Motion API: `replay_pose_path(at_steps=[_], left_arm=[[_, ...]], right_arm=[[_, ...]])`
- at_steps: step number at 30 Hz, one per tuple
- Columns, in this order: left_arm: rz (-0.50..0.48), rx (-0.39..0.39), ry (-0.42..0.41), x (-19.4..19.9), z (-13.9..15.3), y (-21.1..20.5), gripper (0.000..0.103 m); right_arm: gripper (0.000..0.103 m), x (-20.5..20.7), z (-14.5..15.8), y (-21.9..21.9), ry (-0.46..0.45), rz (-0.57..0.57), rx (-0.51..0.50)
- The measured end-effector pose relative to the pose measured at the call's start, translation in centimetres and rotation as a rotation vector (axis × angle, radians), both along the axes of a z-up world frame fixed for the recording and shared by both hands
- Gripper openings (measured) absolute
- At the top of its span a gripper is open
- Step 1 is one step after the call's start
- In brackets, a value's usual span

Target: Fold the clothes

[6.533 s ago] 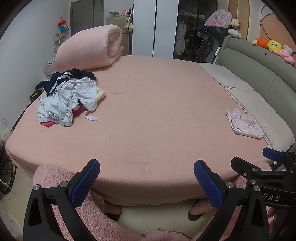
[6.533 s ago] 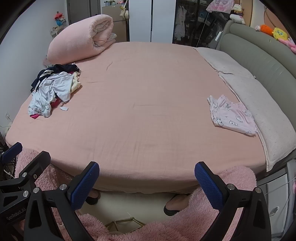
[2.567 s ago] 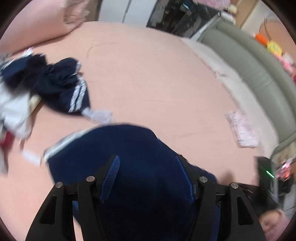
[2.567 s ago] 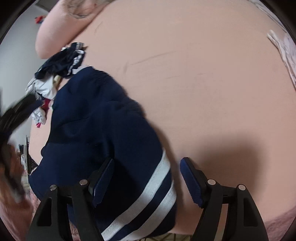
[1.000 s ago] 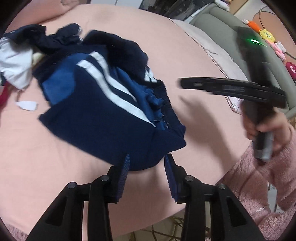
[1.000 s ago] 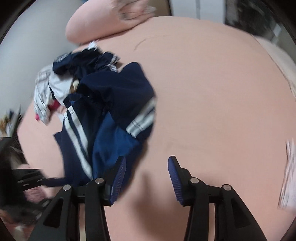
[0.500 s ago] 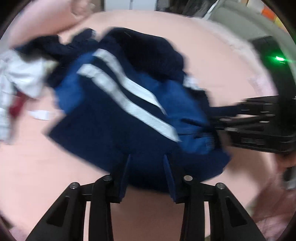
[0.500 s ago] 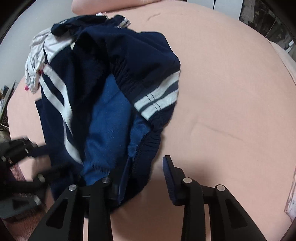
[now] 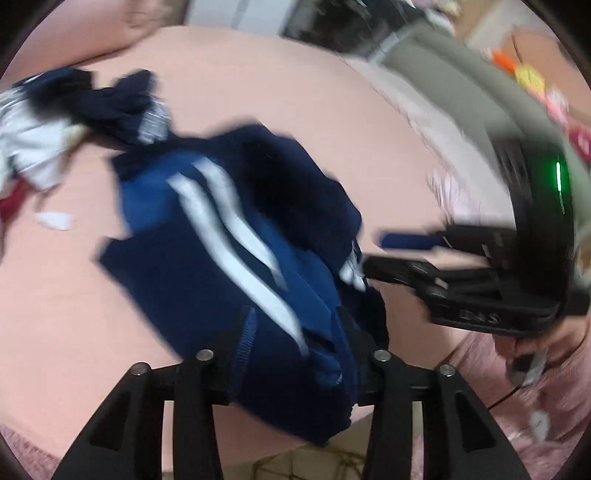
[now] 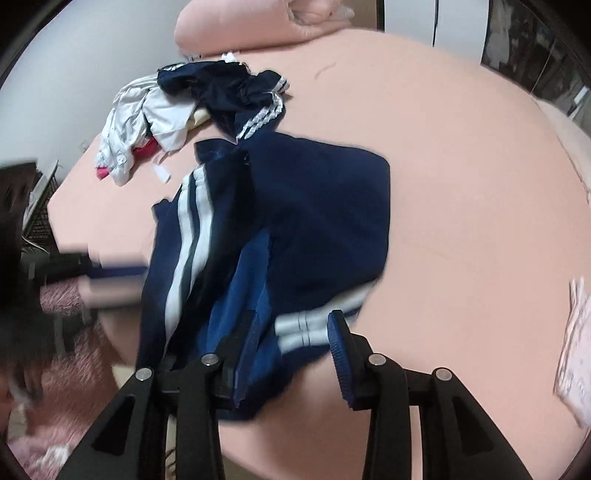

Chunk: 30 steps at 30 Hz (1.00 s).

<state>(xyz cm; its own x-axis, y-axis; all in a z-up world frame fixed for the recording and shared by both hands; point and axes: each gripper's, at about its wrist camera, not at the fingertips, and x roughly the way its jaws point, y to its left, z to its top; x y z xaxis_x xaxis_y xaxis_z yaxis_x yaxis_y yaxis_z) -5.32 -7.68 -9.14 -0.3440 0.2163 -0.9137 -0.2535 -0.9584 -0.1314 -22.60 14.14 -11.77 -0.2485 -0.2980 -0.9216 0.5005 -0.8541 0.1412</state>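
Spreading a garment for folding appears to be the step in hand. Dark navy track trousers (image 10: 280,221) with white side stripes are bunched near the front edge of the bed (image 10: 461,166), part of the cloth hanging over that edge, so that they can be reached from where the person stands.

The left gripper (image 9: 295,339) is seen with its jaws narrowed and navy cloth filling the gap between them; the fabric appears to be clamped there, though motion blur leaves the bite itself unclear. The right gripper (image 10: 291,343) has its jaws parted around the striped cuff, with cloth lying between and over the left finger; whether anything is actually pinched cannot be told. In the left wrist view the right gripper (image 9: 399,254) is seen reaching in from the right, its tips at the garment's right side.

Two ends being taken at once suggests that the trousers are meant to be pulled taut and laid flat on the bare pink sheet.

A heap of unfolded clothes (image 10: 177,110) is left near the far left corner of the bed, just beside the trousers, as stock for later. A rolled pink duvet (image 10: 251,26) lies at the far edge, and a small pale pink garment (image 10: 572,354) lies at the right edge, well apart.
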Motion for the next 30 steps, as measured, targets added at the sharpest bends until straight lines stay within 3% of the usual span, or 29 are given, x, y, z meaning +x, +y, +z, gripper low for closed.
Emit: replay_pose_path(at_steps=[2, 4, 7, 11, 13, 14, 16, 19, 20, 22, 24, 27, 28, 30], left_arm=[[-0.053, -0.069, -0.006, -0.4, -1.5, 2.7, 0.039], [-0.058, -0.174, 0.004, -0.7, -2.5, 3.5, 0.039], [0.068, -0.206, 0.053, -1.6, -0.7, -0.7, 0.039], [0.148, -0.257, 0.114, -1.7, 2.6, -4.9, 0.041], [0.176, -0.307, 0.129, -1.5, 3.4, -5.7, 0.04], [0.156, -0.302, 0.142, -1.4, 3.7, -5.1, 0.04], [0.081, -0.166, 0.152, -1.6, 3.9, -4.9, 0.04], [0.04, -0.146, 0.112, -1.9, 2.4, -4.5, 0.04], [0.027, -0.14, 0.098, -2.0, 1.9, -4.3, 0.04], [0.039, -0.089, 0.06, -1.2, 1.4, -4.5, 0.041], [0.05, -0.092, 0.034, -1.6, 0.1, -4.3, 0.041], [0.056, -0.18, 0.049, -2.0, -0.6, -3.8, 0.051], [0.067, -0.201, 0.052, -2.5, -1.0, -3.5, 0.052], [0.094, -0.234, 0.073, -3.7, -1.6, -3.1, 0.052]], right_arm=[[0.039, -0.9, -2.6, -1.1, -0.032, 0.033, 0.086], [0.037, -1.4, -4.1, -0.3, -0.003, -0.02, 0.207], [0.037, -1.1, -2.2, 3.8, 0.075, -0.171, 0.276], [0.038, 1.2, -0.2, 7.9, 0.073, -0.227, 0.319], [0.04, 2.2, 0.0, 8.2, 0.088, -0.235, 0.416], [0.04, 2.6, 0.4, 8.1, 0.093, -0.233, 0.393], [0.041, 3.3, 1.8, 7.8, 0.091, -0.228, 0.257], [0.048, 3.4, 3.3, 4.8, 0.114, -0.154, 0.092], [0.054, 3.5, 2.8, 3.9, 0.129, -0.123, 0.091], [0.059, 3.7, 1.1, 2.2, 0.165, -0.06, 0.138], [0.06, 3.1, -1.0, 0.7, 0.181, -0.016, 0.213], [0.062, 0.6, -4.6, 0.3, 0.151, -0.032, 0.365], [0.069, 0.1, -5.1, 0.8, 0.146, -0.055, 0.358], [0.073, -0.7, -5.0, 2.3, 0.103, -0.125, 0.276]])
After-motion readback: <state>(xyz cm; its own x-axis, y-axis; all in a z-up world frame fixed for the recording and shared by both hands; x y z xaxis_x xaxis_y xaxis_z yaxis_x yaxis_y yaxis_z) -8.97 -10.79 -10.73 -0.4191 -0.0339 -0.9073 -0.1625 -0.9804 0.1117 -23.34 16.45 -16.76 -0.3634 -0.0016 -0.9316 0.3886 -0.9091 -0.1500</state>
